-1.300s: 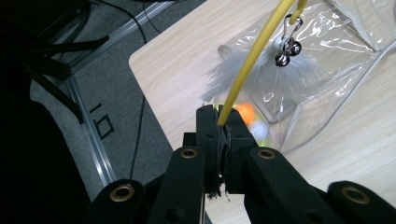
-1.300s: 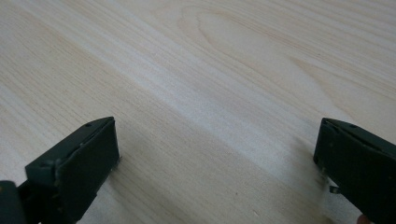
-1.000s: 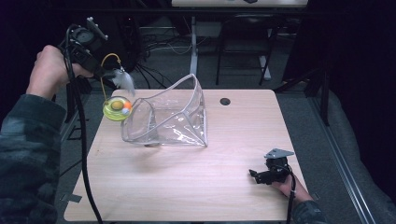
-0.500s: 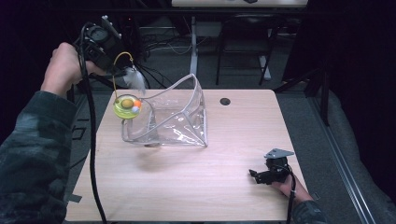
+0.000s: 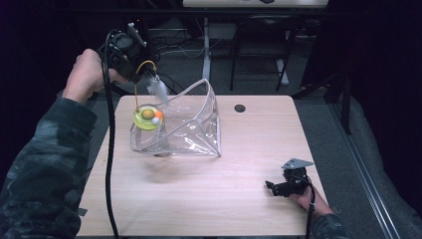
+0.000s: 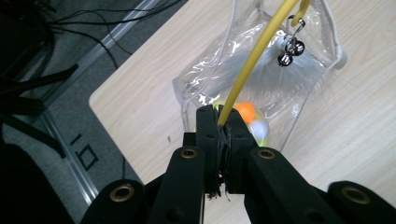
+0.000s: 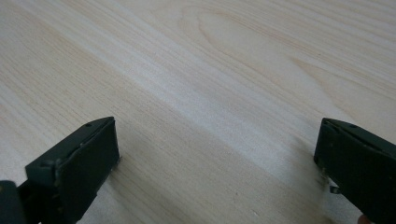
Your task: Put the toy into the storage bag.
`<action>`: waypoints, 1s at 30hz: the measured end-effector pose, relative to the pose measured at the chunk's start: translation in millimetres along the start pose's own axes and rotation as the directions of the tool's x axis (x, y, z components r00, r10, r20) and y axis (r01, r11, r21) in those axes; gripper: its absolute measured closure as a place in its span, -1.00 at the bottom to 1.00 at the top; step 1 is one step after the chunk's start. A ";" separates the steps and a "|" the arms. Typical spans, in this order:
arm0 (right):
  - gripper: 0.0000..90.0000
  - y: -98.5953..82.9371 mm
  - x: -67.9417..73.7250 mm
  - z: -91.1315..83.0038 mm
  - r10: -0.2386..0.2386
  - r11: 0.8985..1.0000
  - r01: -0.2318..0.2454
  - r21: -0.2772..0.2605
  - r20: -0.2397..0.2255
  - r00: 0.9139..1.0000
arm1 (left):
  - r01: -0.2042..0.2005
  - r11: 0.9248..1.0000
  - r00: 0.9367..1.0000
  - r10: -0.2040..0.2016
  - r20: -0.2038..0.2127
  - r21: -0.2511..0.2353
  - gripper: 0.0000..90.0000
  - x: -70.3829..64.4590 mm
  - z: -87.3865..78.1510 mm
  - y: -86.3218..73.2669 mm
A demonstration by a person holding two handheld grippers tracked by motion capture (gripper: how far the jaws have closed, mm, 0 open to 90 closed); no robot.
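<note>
Pinching the yellow wand (image 6: 252,65) between pressed-together jaws, the left hand-held gripper (image 5: 144,73) hung the toy (image 5: 147,118) below itself at the clear bag (image 5: 194,124), likely for lowering inside. Toy: yellow-green ring, orange and white balls, feathers. Right hand-held gripper (image 5: 271,186) rested spread on the tabletop (image 5: 199,199).

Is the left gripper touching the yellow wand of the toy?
Touching: in the left gripper view the left gripper has its jaws shut on the yellow wand.
</note>
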State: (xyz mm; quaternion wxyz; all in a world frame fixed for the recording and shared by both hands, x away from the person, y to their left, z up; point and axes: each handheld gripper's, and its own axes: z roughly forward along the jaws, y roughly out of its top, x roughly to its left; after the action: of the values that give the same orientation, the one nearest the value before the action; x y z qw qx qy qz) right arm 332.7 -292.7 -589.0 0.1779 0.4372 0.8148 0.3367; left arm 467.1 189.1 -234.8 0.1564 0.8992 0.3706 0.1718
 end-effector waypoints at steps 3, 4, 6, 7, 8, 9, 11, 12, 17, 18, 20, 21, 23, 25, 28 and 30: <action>-1.00 0.0 -0.1 0.1 0.000 1.000 0.000 0.000 -0.001 1.000 | -0.010 1.000 1.000 0.010 0.012 0.006 0.95 -3.7 5.7 3.7; -1.00 0.0 -0.1 0.1 0.000 1.000 0.000 0.000 -0.001 1.000 | -0.013 1.000 1.000 0.013 0.013 0.007 0.95 -4.3 6.9 4.3; -1.00 0.0 -0.1 0.0 -0.001 1.000 0.001 0.000 -0.001 1.000 | -0.014 1.000 1.000 0.013 0.021 0.007 0.95 -6.3 11.3 6.3; -1.00 0.0 -0.1 0.0 -0.001 1.000 0.001 0.000 -0.001 1.000 | -0.014 1.000 1.000 0.013 0.021 0.007 0.95 -6.3 11.3 6.3; -1.00 0.0 -0.2 0.0 -0.001 1.000 0.001 0.000 -0.001 1.000 | -0.017 1.000 0.999 0.017 0.030 0.011 0.95 -7.7 15.7 8.0; -1.00 0.0 -0.1 0.0 -0.001 1.000 0.001 0.000 -0.001 1.000 | -0.019 1.000 0.999 0.018 0.032 0.016 0.95 -8.6 18.1 8.7; -1.00 0.0 -0.1 0.0 0.000 1.000 0.000 0.000 -0.001 1.000 | -0.018 1.000 0.999 0.017 0.034 0.016 0.95 -9.1 20.1 9.3; -1.00 0.0 -0.1 0.1 -0.001 1.000 0.001 0.000 -0.001 1.000 | -0.017 1.000 0.999 0.016 0.044 0.023 0.95 -9.9 26.5 10.3; -1.00 0.0 -0.1 0.1 -0.001 1.000 0.001 0.000 -0.001 1.000 | -0.021 0.999 0.999 0.019 0.049 0.045 0.95 -11.1 37.4 10.9; -1.00 0.0 -0.1 0.1 0.000 1.000 0.000 0.000 -0.001 1.000 | -0.019 0.998 0.999 0.017 0.051 0.053 0.95 -11.5 42.2 10.7; -1.00 0.0 -0.2 0.0 -0.001 1.000 0.001 0.000 -0.001 1.000 | -0.019 0.998 0.998 0.016 0.054 0.059 0.95 -11.9 48.1 10.7; -1.00 0.0 -0.2 0.0 -0.001 1.000 0.001 0.000 -0.001 1.000 | -0.019 0.998 0.998 0.016 0.054 0.059 0.95 -11.9 48.1 10.7; -1.00 0.0 -0.2 0.0 -0.001 1.000 0.001 0.000 -0.001 1.000 | -0.015 0.998 0.998 0.012 0.061 0.060 0.95 -12.4 53.2 10.5; -1.00 0.0 -0.2 0.1 -0.001 1.000 0.001 0.000 -0.001 1.000 | -0.014 0.998 0.998 0.009 0.067 0.067 0.95 -12.5 57.6 10.9; -1.00 0.0 -0.1 0.1 -0.001 1.000 0.001 0.000 -0.001 1.000 | -0.011 0.997 0.997 0.005 0.080 0.075 0.95 -12.9 65.9 11.6; -1.00 0.0 -0.2 0.1 -0.001 1.000 0.001 0.000 -0.001 1.000 | -0.007 0.997 0.997 0.000 0.083 0.080 0.95 -14.2 70.3 11.8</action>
State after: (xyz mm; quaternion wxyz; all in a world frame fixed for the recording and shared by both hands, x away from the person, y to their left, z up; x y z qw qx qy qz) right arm 332.8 -292.8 -589.1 0.1778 0.4366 0.8150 0.3370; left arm 494.7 160.0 -295.5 0.1349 0.9119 0.3688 0.1194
